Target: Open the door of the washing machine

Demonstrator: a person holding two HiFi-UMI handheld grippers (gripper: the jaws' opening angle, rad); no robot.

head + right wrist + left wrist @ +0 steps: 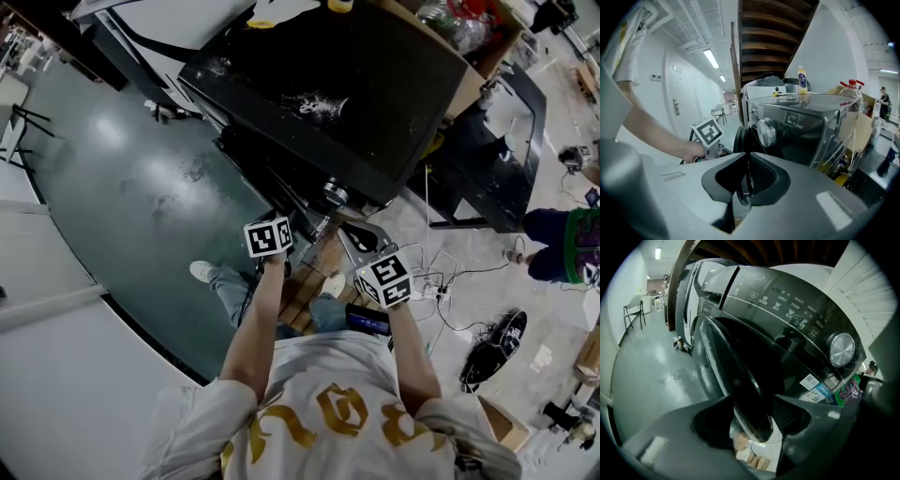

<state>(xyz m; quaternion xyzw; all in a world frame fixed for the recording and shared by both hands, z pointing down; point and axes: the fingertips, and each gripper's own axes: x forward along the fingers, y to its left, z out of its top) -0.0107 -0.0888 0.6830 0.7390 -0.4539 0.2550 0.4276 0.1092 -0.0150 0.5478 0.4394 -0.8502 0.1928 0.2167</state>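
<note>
The black front-loading washing machine stands in front of me. Its control panel and silver dial show in the left gripper view. The round dark door stands swung out from the machine's front, and shows edge-on beside the dial. My left gripper is shut on the door's rim, which fills the gap between its jaws; in the head view it is at the machine's front. My right gripper is shut, its tips touching, just short of the door.
A bottle stands on the machine's top. A cardboard box sits beside the machine on the right. Cables and a power strip lie on the floor, with shoes and another person to the right. Wooden slats lie underfoot.
</note>
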